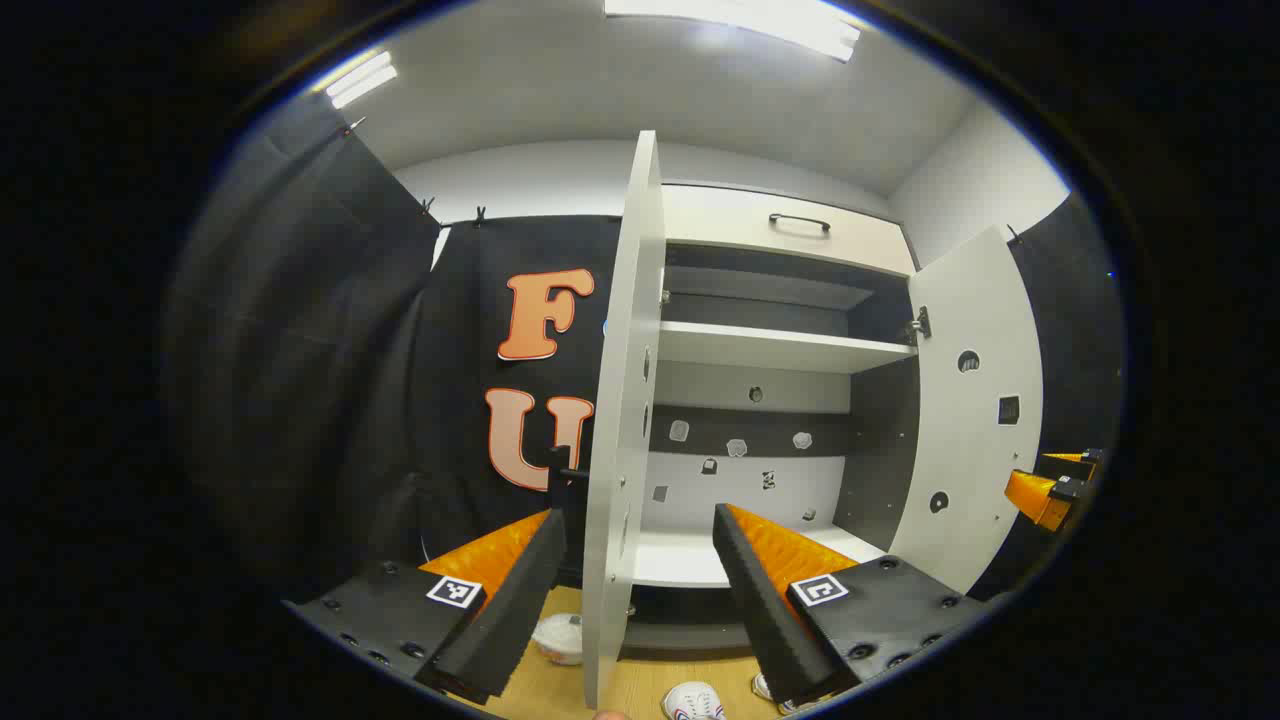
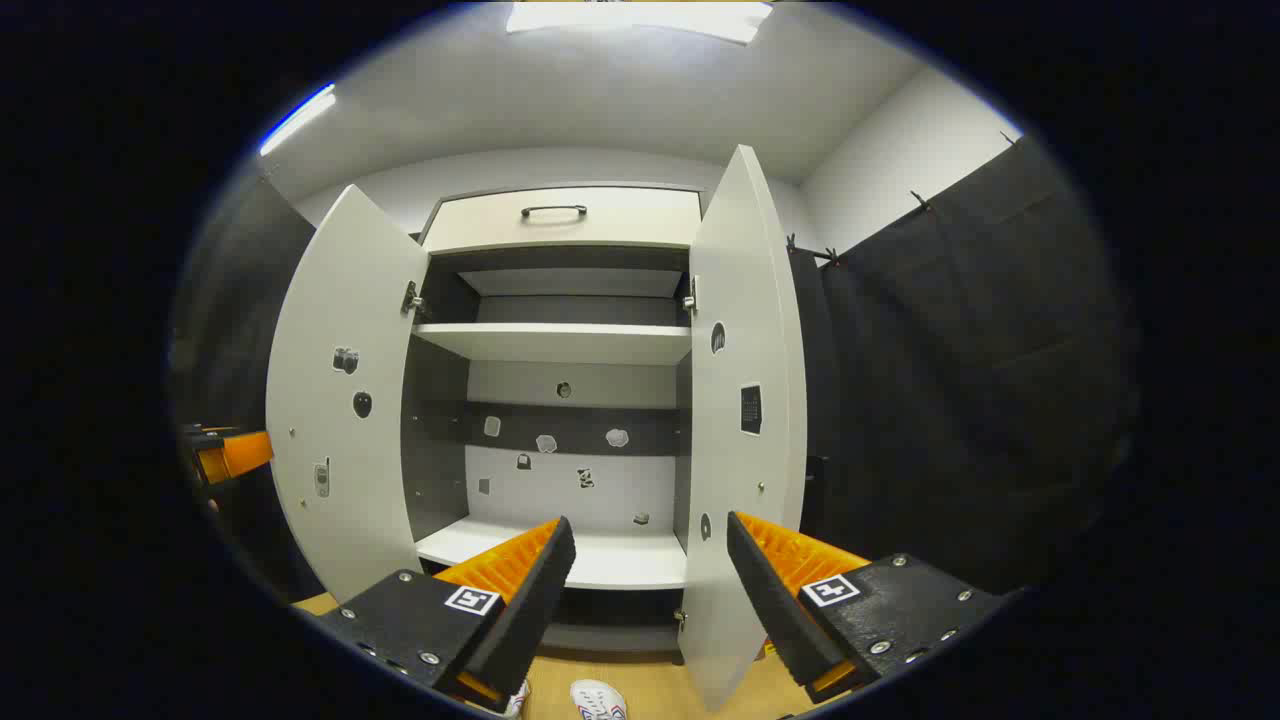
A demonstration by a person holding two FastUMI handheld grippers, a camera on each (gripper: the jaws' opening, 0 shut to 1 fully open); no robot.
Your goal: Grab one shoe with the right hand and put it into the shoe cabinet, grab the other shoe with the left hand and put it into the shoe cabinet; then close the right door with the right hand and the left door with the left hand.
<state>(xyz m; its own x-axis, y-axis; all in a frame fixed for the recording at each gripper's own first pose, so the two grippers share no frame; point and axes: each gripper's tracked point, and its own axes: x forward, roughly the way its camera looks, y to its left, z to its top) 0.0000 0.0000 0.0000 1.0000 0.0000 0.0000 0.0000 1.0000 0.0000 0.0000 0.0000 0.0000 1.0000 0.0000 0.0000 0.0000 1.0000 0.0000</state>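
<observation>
Left gripper view: left gripper [image 1: 640, 560] is hanging wide open, holding nothing, fingers straddling the edge of the left door [image 1: 622, 420], which is standing open edge-on between them, not touched as far as visible. Ahead past the fingers the shoe cabinet [image 1: 770, 345] is sitting open, shelves bare. Right door [image 1: 965, 420] is swung open off to the right of the fingers; the right gripper [image 1: 1045, 490] is poking in just beyond it. Below the fingertips, white shoes [image 1: 692, 700] are lying on the wooden floor [image 1: 640, 690], outside the cabinet; a white object [image 1: 558, 638] is sitting by the left finger.

Right gripper view: right gripper [image 2: 650, 570] is gaping wide, gripping nothing. Right door [image 2: 745, 430] is standing open between the fingers, nearer the right one. A shoe [image 2: 597, 700] is lying on the floor below the fingertips. Left gripper [image 2: 230, 455] is showing far left, beyond the left door [image 2: 345, 400].
</observation>
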